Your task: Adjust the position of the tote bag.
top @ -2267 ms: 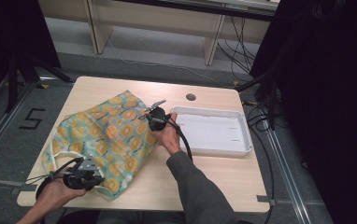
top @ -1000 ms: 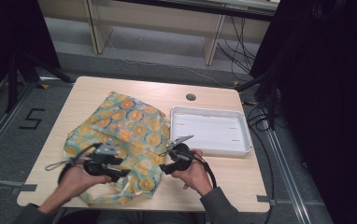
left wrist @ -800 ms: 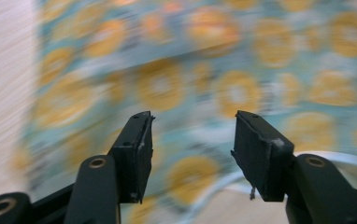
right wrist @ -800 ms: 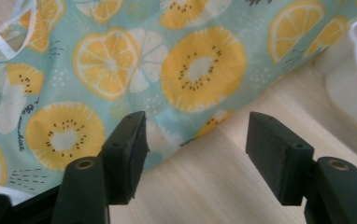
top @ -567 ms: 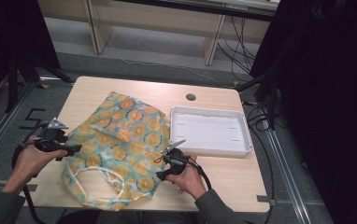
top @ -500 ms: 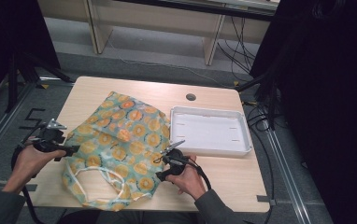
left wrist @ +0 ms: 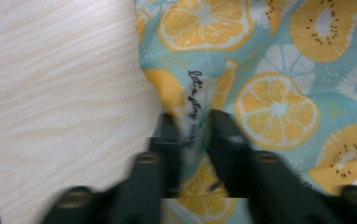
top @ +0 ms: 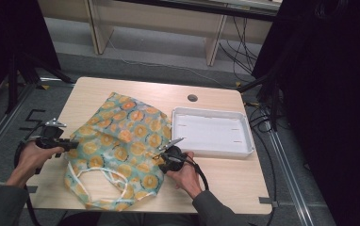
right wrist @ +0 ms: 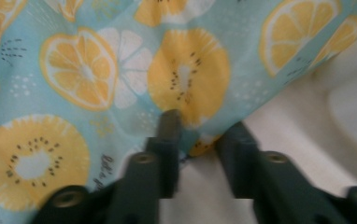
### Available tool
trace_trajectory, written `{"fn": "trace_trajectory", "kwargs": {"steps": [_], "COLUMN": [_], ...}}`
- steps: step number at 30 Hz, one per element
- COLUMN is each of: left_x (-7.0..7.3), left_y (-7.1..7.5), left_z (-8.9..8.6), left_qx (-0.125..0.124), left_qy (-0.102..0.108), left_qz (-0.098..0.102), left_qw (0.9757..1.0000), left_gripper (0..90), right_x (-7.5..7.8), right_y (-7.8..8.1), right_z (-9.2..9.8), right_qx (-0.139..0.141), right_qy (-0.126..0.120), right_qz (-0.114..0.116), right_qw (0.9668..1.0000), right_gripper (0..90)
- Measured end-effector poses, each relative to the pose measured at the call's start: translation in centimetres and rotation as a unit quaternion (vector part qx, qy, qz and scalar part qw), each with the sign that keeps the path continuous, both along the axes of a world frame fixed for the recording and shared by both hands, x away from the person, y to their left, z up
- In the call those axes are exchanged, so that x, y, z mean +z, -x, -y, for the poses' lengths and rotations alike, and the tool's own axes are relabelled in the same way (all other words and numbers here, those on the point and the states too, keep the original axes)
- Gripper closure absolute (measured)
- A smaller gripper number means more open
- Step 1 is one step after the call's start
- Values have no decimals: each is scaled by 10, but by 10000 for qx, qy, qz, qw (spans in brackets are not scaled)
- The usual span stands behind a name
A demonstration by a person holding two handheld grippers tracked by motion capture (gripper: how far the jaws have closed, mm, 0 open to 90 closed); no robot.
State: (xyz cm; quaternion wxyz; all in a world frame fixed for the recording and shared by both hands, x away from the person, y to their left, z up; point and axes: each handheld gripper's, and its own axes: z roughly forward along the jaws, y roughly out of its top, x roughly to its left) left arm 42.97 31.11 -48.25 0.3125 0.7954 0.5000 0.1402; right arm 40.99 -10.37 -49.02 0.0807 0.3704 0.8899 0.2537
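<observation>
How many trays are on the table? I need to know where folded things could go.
1. The white tray sits on the table's right half, just right of the fruit-print cloth bag. It holds nothing; none appear hidden.

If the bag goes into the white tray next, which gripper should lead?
Probably the right gripper: it sits at the fruit-print bag's edge right beside the white tray. The left gripper is at the bag's far edge, across the table.
</observation>
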Motion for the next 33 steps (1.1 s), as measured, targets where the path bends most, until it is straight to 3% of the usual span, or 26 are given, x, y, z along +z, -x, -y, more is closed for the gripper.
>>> {"fn": "trace_trajectory", "kwargs": {"steps": [1, 4, 5, 6, 8, 9, 10, 11, 13, 16, 17, 18, 19, 21, 24, 25, 27, 30, 31, 32, 33], "left_x": [0, -1, -1, -2, -2, -2, -2, 1, 2, 6, 5, 5, 4, 3, 9, 15, 17, 24, 27, 27, 34], "left_y": [2, 10, 13, 16, 22, 28, 28, 33, 35, 41, 43, 43, 45, 44, 46, 50, 53, 60, 64, 64, 68], "left_z": [2, 7, 6, 8, 12, 17, 17, 20, 24, 34, 38, 39, 39, 37, 33, 34, 36, 44, 49, 49, 49], "left_qx": [-44, -245, -423, -431, -504, -558, -558, -775, -814, -932, -971, -1065, -1040, -1045, -883, -850, -832, -785, -715, -715, -801], "left_qy": [-5, -264, -468, -380, -413, -274, -274, -282, -194, -138, -73, -111, -187, -216, -426, -420, -400, -726, -753, -753, -823], "left_qz": [-58, -123, -181, -247, -314, -278, -278, -410, -453, -388, -331, -412, -486, -493, -454, -431, -423, -240, -214, -214, -151], "left_qw": [10000, 9993, 9978, 9980, 9974, 9977, 9977, 9957, 9955, 9948, 9947, 9934, 9932, 9931, 9941, 9946, 9948, 9940, 9944, 9944, 9933], "left_gripper": [866, 894, 894, 895, 895, 895, 895, 894, 894, 892, 890, 884, 854, 835, 671, 572, 534, 489, 438, 443, 438], "right_x": [1, 4, 6, 7, 9, 12, 12, 16, 18, 28, 31, 33, 34, 34, 45, 52, 54, 51, 49, 49, 49], "right_y": [-3, -14, -17, -20, -28, -34, -34, -39, -43, -44, -42, -39, -35, -33, -22, -10, -3, 17, 30, 30, 43], "right_z": [0, -1, -1, -3, -6, -8, -8, -9, -8, -3, 0, 3, 9, 11, 22, 24, 25, 24, 20, 20, 14], "right_qx": [36, 84, 109, 91, 134, 134, 134, 51, 57, 78, 58, 89, 102, 39, 15, -47, 26, 297, 675, 675, 758], "right_qy": [27, 67, 84, 126, 218, 240, 240, 225, 227, 119, 37, -25, 74, 88, -139, -415, -457, -477, -544, -544, -578], "right_qz": [81, 264, 294, 371, 443, 582, 582, 596, 658, 688, 655, 680, 712, 809, 798, 860, 887, 930, 806, 806, 600], "right_qw": [10000, 9996, 9995, 9992, 9987, 9979, 9979, 9980, 9976, 9975, 9978, 9976, 9974, 9967, 9967, 9954, 9950, 9941, 9930, 9930, 9936], "right_gripper": [830, 891, 897, 900, 900, 900, 900, 900, 900, 889, 867, 834, 755, 708, 583, 531, 526, 511, 497, 497, 480]}}
